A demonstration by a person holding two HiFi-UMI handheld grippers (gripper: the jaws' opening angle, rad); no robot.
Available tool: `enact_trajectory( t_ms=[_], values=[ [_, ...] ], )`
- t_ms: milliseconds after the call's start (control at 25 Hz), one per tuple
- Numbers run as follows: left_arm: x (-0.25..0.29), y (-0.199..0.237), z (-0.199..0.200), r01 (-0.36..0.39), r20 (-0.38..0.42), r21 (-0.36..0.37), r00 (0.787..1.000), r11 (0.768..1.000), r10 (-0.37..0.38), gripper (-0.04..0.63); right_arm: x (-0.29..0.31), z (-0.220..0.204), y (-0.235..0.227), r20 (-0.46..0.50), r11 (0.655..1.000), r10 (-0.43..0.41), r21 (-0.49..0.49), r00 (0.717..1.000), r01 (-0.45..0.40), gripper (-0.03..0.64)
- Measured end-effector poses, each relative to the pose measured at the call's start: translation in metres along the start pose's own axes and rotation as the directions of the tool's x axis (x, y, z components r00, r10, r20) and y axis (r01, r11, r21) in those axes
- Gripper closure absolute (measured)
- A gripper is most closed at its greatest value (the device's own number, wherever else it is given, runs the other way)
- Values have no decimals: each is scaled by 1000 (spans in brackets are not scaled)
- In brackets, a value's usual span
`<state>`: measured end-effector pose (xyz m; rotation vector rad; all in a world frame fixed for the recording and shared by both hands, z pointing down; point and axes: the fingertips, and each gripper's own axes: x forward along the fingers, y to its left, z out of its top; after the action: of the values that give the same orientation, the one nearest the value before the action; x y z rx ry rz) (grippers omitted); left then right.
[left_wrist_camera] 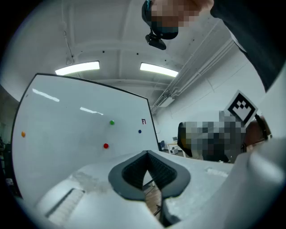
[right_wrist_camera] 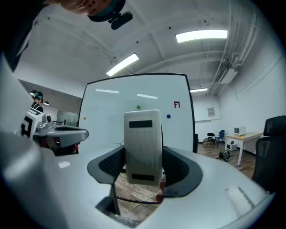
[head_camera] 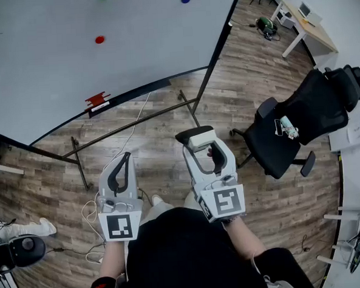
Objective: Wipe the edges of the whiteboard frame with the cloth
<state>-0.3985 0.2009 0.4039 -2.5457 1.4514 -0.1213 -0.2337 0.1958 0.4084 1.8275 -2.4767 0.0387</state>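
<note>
Stance short of contact

The right gripper (head_camera: 198, 139) pinches a white flat block (right_wrist_camera: 143, 147). No cloth shows, so this is likely the wiper, carried ready. It stands upright, long axis top to bottom, its broad face toward the whiteboard (head_camera: 71, 55). The left gripper (head_camera: 127, 156) is pressed together on nothing, probably idle. The dark frame (head_camera: 146, 87) at the whiteboard's lower edge is well apart from both.

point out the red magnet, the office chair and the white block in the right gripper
red magnet (head_camera: 99, 39), head view, its centre
office chair (head_camera: 323, 104), head view, the backrest
white block (right_wrist_camera: 143, 147), right gripper view, its flat face
</note>
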Motion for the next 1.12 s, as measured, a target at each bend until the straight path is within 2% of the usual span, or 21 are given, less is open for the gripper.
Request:
enact_trajectory(
  t_ms=[120,280,480,720,920,1000,1120],
  values=[
    [6,-10,12,-23,32,-22,999,999,23,595,-9,0,-12,-3,1000,-4,-1,1000,4,356],
    [14,-28,21,-14,55,-48,998,999,17,595,-19,4,-28,-1,1000,-21,-7,1000,21,356],
    [28,-50,25,11,38,4,999,1000,-11,594,-25,5,-49,-1,1000,-28,0,1000,28,356],
    [49,-76,30,8,37,-23,999,1000,-7,594,-32,2,-79,-1,1000,-25,8,1000,25,356],
    [72,-107,38,26,27,13,999,1000,-26,594,-42,1,-111,13,1000,-11,27,1000,11,354],
    [80,-120,39,28,26,6,999,1000,-28,595,-48,0,-126,22,999,-19,32,1000,18,354],
    [93,-135,46,24,48,18,999,1000,-25,594,-56,-2,-149,32,998,-35,54,999,33,354]
  ],
)
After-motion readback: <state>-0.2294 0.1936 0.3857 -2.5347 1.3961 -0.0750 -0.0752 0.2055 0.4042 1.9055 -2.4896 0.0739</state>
